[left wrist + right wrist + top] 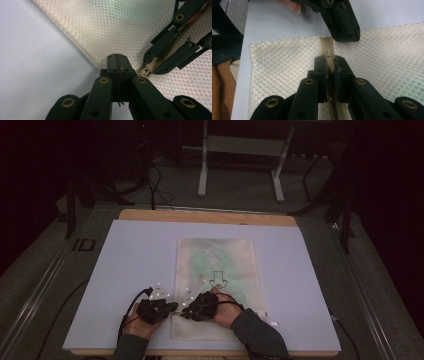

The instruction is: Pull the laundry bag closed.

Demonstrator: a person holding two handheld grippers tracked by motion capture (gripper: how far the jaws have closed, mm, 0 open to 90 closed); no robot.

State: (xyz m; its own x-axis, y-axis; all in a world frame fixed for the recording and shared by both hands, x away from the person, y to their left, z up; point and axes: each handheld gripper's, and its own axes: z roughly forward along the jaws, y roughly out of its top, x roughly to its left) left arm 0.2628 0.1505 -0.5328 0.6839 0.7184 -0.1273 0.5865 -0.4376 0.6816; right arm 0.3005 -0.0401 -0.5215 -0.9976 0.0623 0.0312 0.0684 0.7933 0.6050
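A cream mesh bag with a green print inside lies flat on the white board. Its zipper runs along the near end. My right gripper is shut on the beige zipper pull. My left gripper is shut, its tips pinching the bag's left edge by the zipper's end. The two sets of tips sit close together at the bag's near left corner.
The board rests on a wooden tabletop. A metal frame's legs stand on the floor beyond it. Black cables trail from the grippers over the board's near left. The person's forearms enter at the bottom.
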